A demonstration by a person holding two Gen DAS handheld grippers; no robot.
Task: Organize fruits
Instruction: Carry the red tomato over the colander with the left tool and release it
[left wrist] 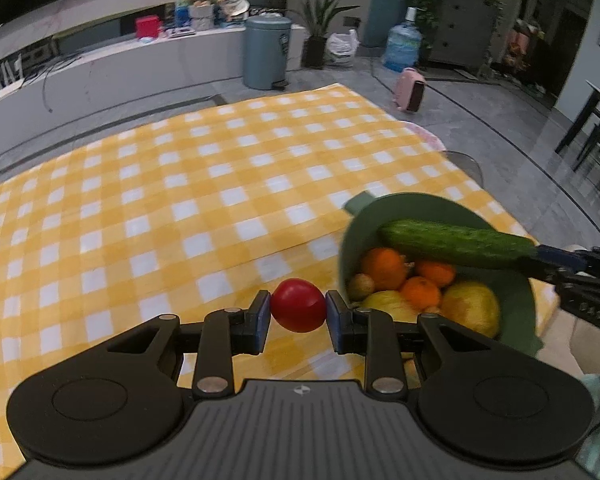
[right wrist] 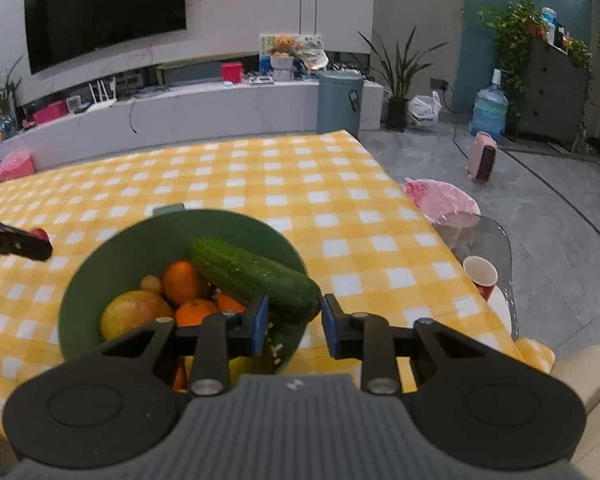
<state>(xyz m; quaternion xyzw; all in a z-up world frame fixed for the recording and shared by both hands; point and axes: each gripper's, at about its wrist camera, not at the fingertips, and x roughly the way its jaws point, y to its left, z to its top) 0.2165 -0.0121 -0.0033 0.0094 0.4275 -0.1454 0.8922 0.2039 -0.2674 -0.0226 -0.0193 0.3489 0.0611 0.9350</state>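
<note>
left hand-held gripper (left wrist: 298, 311): clamped on red tomato (left wrist: 299, 305) | right hand-held gripper (right wrist: 295, 318): pinching cucumber (right wrist: 254, 274) end over green bowl (right wrist: 80, 280)

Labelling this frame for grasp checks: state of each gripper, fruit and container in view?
Left gripper: shut on small red tomato, held above the cloth.
Right gripper: shut on long green cucumber at its near end.
Cucumber: slanted across the bowl's fruit.
Round green plastic bowl: upright, filled with oranges and yellow fruit.
Red paper cup: upright.
</note>
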